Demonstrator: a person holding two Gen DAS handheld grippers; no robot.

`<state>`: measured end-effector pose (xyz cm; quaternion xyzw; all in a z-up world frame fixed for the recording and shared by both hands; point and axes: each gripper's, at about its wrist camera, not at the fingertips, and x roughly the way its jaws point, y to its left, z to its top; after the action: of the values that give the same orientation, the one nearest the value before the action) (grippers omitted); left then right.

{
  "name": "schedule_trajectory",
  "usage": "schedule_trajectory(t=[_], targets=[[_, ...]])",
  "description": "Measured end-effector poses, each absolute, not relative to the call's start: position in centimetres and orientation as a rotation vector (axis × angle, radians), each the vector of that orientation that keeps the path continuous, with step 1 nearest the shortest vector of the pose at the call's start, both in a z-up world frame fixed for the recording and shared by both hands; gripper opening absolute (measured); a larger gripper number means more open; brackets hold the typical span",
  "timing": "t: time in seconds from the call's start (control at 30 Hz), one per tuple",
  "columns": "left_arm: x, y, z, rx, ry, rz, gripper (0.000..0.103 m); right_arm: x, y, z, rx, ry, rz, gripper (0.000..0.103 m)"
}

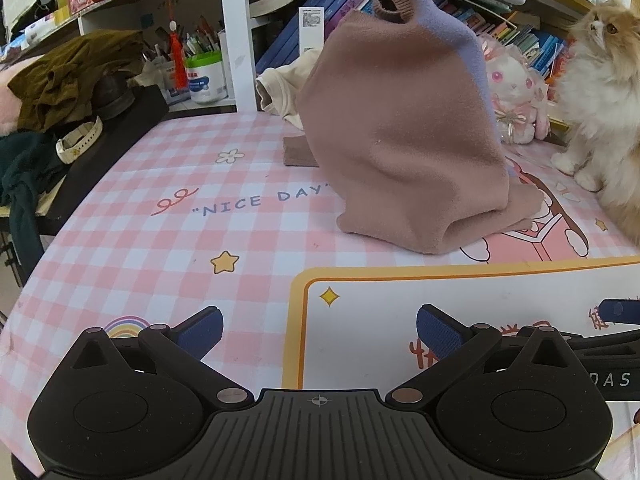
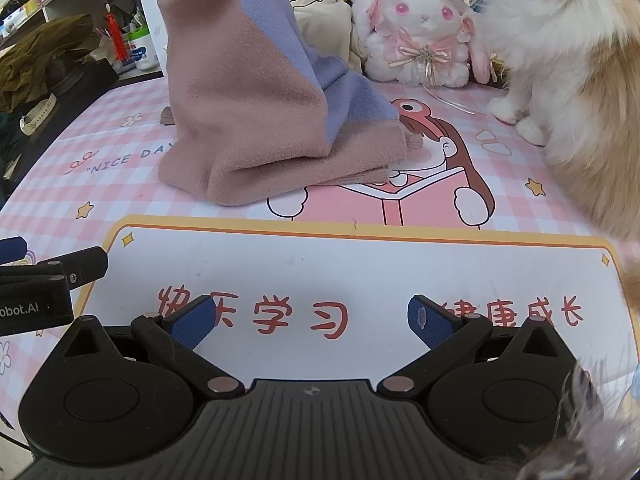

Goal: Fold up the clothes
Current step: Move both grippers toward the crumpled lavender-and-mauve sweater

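**Soft sweater waits ahead of empty tongs**

Bookshelves (image 1: 500, 28) back a desk (image 1: 132, 240) under a pink checked mat. Ahead of both tongs stands the pink-and-lilac sweater (image 1: 404, 132), partly upright, its hem on the mat. It looks light, limp and grippy (fleece-like); the hem corners seem the best hold. Right of the right tongs (image 2: 310, 320) sits a cat (image 2: 560, 80). Left tongs (image 1: 320, 332) and right gape wide, holding nothing.

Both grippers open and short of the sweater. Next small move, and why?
Probably advance the left hand-held gripper toward the pink-and-purple sweater's near hem. Both it and the right hand-held gripper are open, empty, and the sweater stands bunched, unfolded, beside the cat.
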<state>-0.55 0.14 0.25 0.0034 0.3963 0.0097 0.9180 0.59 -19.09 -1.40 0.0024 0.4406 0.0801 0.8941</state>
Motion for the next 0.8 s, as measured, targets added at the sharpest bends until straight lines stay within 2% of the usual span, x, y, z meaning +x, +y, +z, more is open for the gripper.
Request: schedule_trajectory(t=[0.8], targets=[[-1.4, 0.1, 1.2, -0.061, 0.792, 0.056, 0.103, 0.1, -19.3, 0.1, -0.054, 0.813, 0.163, 0.103]])
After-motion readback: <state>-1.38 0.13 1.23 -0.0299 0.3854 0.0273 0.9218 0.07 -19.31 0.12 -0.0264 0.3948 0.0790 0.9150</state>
